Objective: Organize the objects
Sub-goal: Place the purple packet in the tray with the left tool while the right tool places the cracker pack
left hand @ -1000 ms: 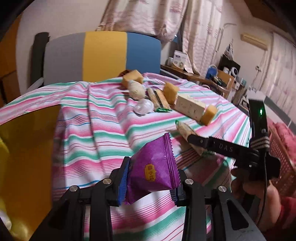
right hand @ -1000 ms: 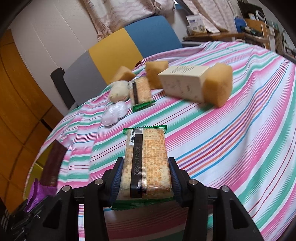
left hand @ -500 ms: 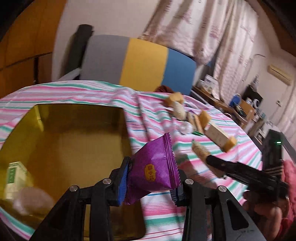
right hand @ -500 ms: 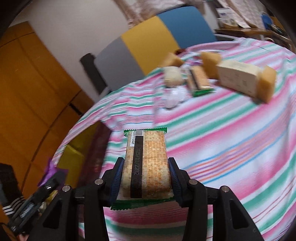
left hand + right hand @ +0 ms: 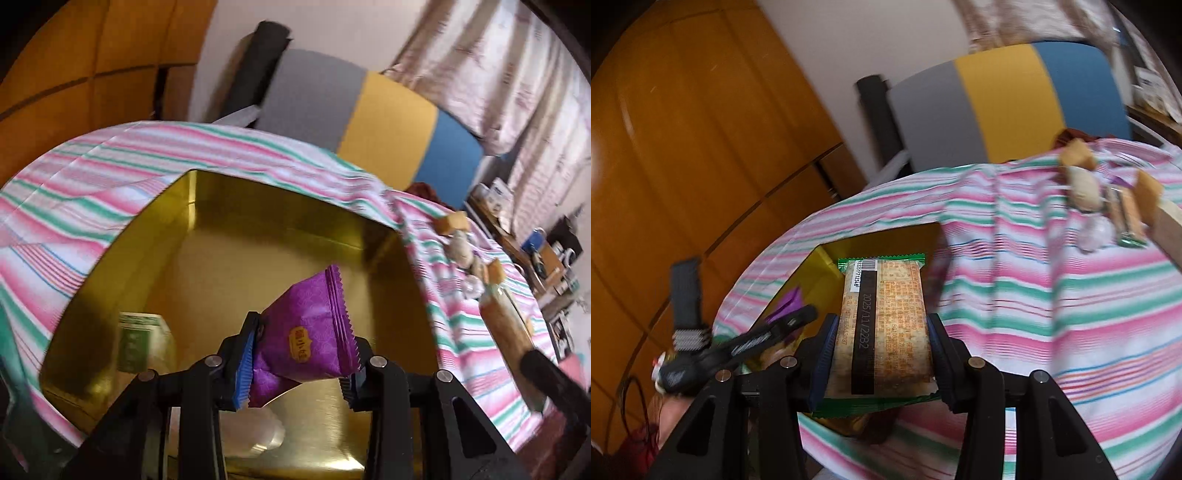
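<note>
My left gripper (image 5: 295, 363) is shut on a purple snack packet (image 5: 308, 332) and hangs over the open gold tin (image 5: 258, 236) sunk in the striped tablecloth. Inside the tin lie a green-labelled box (image 5: 138, 341) and a pale wrapped item (image 5: 264, 432). My right gripper (image 5: 882, 360) is shut on a cracker pack with green edges (image 5: 886, 321), held above the tin's near right edge (image 5: 827, 258). In the right wrist view the left gripper (image 5: 775, 325) shows at the left with the purple packet (image 5: 786, 301). The cracker pack (image 5: 506, 325) also shows at the right of the left wrist view.
Several snacks sit on the striped cloth further right: yellow cake cubes (image 5: 1078, 155), a pale bun (image 5: 1084, 188), a second cracker pack (image 5: 1124, 214), a clear wrapped sweet (image 5: 1097, 232). A grey, yellow and blue chair back (image 5: 1004, 99) stands behind the table. Orange wooden panels (image 5: 683, 147) fill the left.
Both grippers have swung left from the snack pile to the gold tin, each keeping its packet. The tin now fills the left wrist view.
</note>
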Demonstrator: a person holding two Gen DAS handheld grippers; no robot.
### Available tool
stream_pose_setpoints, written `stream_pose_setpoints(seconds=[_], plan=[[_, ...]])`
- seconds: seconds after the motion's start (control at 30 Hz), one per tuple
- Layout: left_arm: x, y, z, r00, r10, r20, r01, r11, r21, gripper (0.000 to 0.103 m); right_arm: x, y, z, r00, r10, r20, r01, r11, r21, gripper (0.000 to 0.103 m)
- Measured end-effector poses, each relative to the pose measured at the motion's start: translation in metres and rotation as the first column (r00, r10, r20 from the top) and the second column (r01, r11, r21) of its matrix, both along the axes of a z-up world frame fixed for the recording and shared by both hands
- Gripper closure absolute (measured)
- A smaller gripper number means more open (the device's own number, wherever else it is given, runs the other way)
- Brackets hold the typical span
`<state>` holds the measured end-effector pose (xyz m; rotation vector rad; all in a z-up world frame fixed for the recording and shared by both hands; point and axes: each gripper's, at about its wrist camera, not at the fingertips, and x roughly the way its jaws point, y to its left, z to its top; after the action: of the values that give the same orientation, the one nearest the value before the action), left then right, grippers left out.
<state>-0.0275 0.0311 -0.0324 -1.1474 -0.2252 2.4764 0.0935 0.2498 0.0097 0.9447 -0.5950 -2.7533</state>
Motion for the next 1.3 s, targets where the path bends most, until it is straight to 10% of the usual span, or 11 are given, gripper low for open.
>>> stream_pose_setpoints(seconds=[0.53, 1.0, 1.3], plan=[[0.013, -0.052, 0.007, 0.983, 0.179, -0.036, -0.178, 0.983, 0.040, 0.009, -0.024, -0.074, -0.030, 0.974, 0.190, 0.120, -0.202, 0.974, 0.099, 0.056], [0.035, -0.095, 0.034, 0.940, 0.314, -0.130, -0.311, 0.949, 0.045, 0.000, -0.075, -0.111, -0.053, 0.946, 0.180, 0.268, -0.237, 0.952, 0.196, 0.056], [0.041, -0.107, 0.036, 0.921, 0.371, -0.121, -0.367, 0.929, 0.057, 0.000, -0.082, -0.120, -0.062, 0.925, 0.261, 0.277, -0.285, 0.957, 0.049, 0.054]])
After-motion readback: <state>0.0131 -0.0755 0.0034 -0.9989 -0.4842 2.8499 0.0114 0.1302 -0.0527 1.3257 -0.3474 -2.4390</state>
